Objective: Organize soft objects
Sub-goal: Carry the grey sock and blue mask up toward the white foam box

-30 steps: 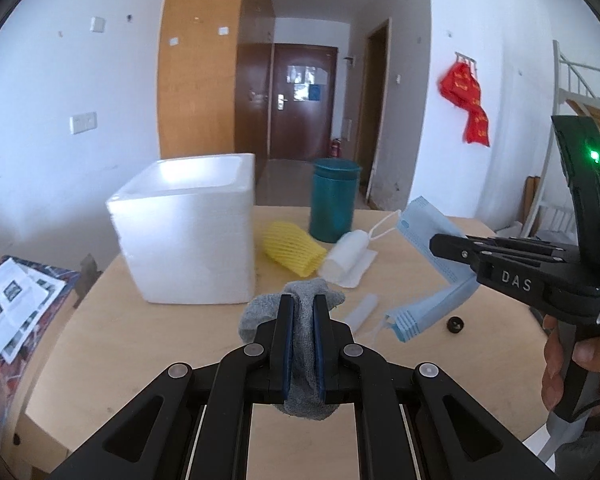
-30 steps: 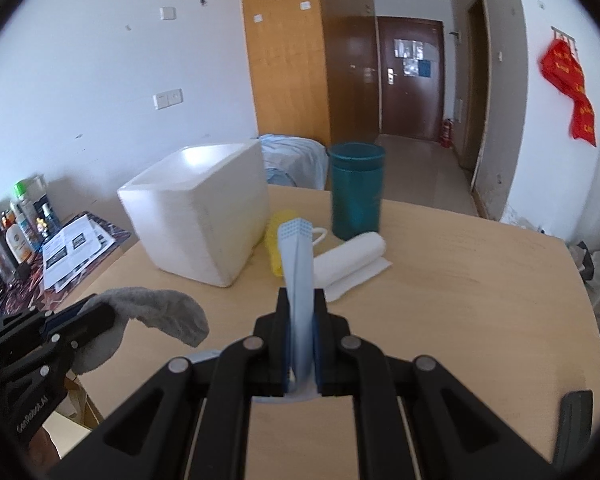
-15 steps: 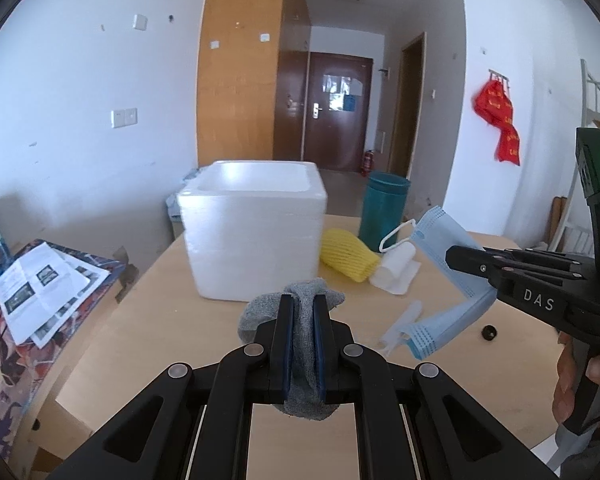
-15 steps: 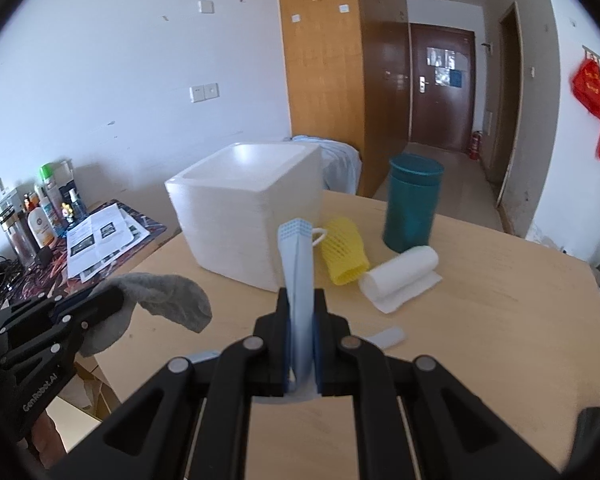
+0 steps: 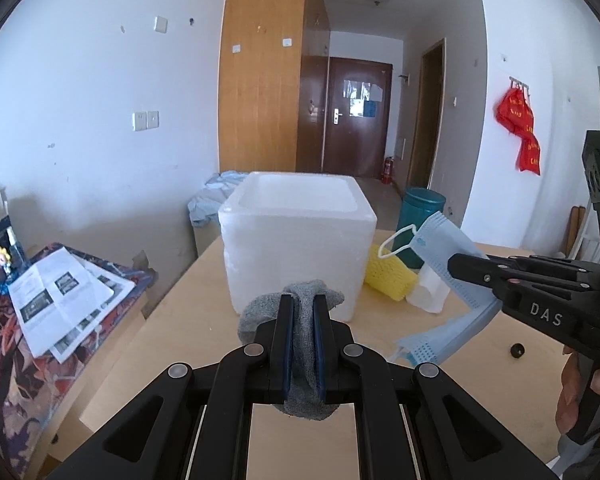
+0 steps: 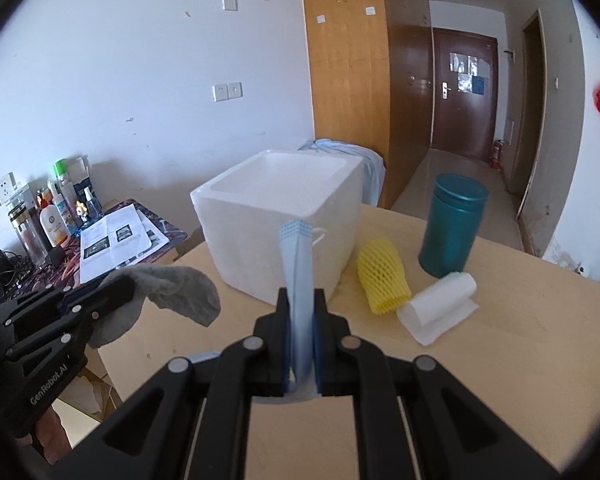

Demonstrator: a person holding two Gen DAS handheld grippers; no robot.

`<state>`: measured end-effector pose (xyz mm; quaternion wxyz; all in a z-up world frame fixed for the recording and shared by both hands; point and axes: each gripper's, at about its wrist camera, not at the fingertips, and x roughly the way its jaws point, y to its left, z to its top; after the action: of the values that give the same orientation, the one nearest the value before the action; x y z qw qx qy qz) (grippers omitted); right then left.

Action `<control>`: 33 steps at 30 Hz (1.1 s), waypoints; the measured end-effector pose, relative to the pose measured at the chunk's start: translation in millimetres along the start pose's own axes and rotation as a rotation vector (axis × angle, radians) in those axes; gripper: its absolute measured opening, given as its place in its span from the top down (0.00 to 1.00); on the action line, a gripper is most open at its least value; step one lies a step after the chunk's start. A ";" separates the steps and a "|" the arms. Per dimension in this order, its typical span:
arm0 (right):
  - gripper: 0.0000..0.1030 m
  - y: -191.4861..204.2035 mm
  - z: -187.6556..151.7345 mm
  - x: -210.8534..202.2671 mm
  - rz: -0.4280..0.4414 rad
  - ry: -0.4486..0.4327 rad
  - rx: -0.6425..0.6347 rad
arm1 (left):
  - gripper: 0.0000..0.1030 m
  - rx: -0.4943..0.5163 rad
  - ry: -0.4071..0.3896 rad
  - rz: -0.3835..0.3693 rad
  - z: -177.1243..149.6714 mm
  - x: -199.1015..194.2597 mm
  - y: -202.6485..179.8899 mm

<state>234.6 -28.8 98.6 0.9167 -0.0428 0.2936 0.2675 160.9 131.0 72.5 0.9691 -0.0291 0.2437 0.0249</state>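
So, quick rundown from where I'm standing:

left gripper (image 5: 303,316): jaws clamped on the grey sock (image 5: 296,308), which is bunched between the pads and spills out in front and below, off the table.

right gripper (image 6: 302,312): jaws clamped on the blue face mask (image 6: 298,264), also in the air.

why held like that: both are floppy, so pinching them mid-body is my guess at the easiest way to carry them to the white foam box (image 5: 298,236), open side up.

where the box is: dead ahead at 12 o'clock for both grippers, near the far-left part of the wooden table (image 6: 500,380).

mask axis: long axis runs up out of the jaws toward 12 in the right wrist view, ear loop (image 6: 320,236) at the top end; from the left wrist view it droops down to about 7.

sock axis: no clean axis, it's crumpled; in the right wrist view the loose end hangs toward 4 o'clock.

still on the table: yellow foam net sleeve (image 6: 384,280) and white foam roll (image 6: 436,308), at 2 o'clock of the right gripper, by the teal canister (image 6: 452,228).
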 end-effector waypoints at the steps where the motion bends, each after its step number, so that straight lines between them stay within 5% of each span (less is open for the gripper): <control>1: 0.89 0.4 1.6 0.9 0.001 -0.001 -0.001 | 0.91 0.003 -0.002 -0.003 2.6 1.8 0.0; 33: 0.89 -21.0 81.9 26.3 0.002 -0.056 -0.038 | 0.91 0.008 -0.053 0.045 89.3 73.6 -2.4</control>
<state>305.7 -15.2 149.7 0.9234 -0.0526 0.2627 0.2750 267.9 137.2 116.3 0.9745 -0.0191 0.2185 0.0466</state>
